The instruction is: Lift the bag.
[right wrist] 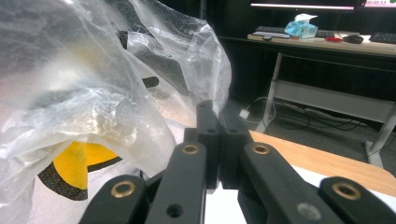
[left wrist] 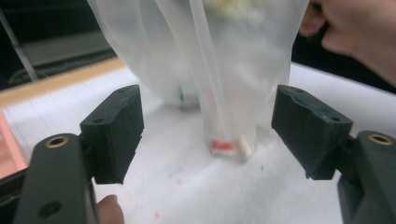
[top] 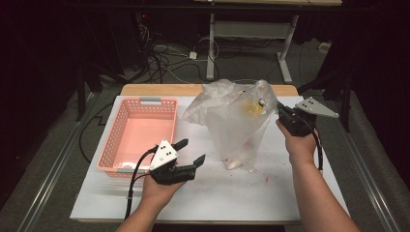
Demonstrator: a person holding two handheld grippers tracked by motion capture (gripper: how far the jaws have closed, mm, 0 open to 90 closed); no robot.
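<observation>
The clear plastic bag (top: 239,121) stood mid-table on the white board (top: 270,193), its top edge pinched by the right gripper (top: 279,112) at three o'clock, jaws pressed together. The left gripper (top: 191,151), jaws spread and empty, sat at the bag's seven o'clock. The pink basket (top: 140,133) lay at nine o'clock, well apart. Nothing stood between gripper and bag.

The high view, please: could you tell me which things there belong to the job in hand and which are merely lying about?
In the job:
- clear plastic bag, held up at its rim by the shut right tool
- small items in the bag's bottom
- open left tool, empty
- pink basket

Lying about:
- cables on the floor
- desk legs
</observation>
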